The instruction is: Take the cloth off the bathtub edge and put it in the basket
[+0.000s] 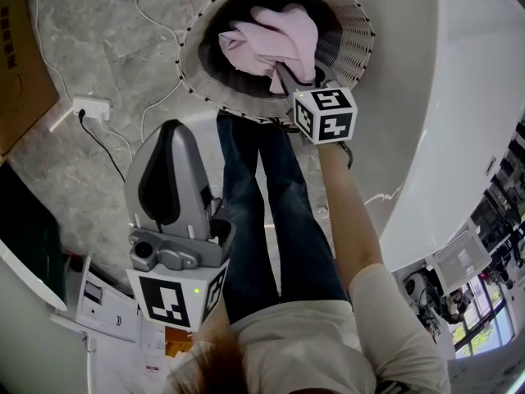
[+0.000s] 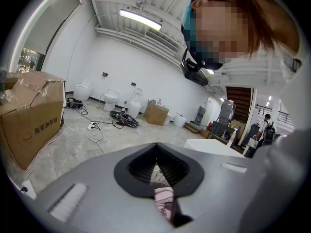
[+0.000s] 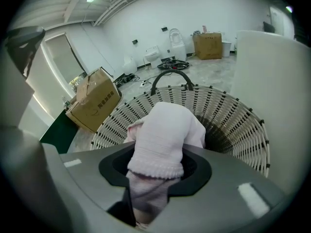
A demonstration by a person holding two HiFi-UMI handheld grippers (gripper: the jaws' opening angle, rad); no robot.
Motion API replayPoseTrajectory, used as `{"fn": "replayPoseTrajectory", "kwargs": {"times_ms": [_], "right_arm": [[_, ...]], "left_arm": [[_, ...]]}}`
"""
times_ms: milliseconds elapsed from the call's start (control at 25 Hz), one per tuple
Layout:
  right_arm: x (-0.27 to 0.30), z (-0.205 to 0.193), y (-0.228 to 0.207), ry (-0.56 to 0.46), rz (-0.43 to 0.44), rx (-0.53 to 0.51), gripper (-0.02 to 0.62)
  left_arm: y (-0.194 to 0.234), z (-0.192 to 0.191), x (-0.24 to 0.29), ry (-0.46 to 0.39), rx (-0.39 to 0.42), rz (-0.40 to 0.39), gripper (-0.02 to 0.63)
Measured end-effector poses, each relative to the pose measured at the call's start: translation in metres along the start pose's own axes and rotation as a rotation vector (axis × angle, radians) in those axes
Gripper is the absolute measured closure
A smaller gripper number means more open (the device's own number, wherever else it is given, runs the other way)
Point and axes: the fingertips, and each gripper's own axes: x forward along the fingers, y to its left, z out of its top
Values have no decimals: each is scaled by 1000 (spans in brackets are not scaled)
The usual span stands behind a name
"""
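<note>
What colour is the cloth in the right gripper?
Pale pink. The soft cloth shows best in the right gripper view.

The right tool (image 1: 286, 77) holds the pink cloth (image 1: 275, 35) inside the wicker basket (image 1: 354, 25).

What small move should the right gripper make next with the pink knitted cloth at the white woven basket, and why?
Probably open the right gripper. Its jaws clamp the pink knitted cloth, which in the head view hangs bunched within the rim of the white woven basket. Releasing here should drop it in.
</note>
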Motion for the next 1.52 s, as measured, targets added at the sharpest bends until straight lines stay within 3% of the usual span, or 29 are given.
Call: {"fn": "replayPoseTrajectory", "kwargs": {"times_ms": [680, 1200, 1520], "right_arm": [[55, -43, -18, 186, -26, 8, 448], [52, -47, -19, 223, -49, 1, 446], [48, -49, -15, 283, -25, -28, 393]], "left_arm": [[10, -20, 6, 27, -15, 15, 592], [5, -12, 3, 18, -10, 2, 592], [1, 3, 3, -6, -1, -5, 594]]}}
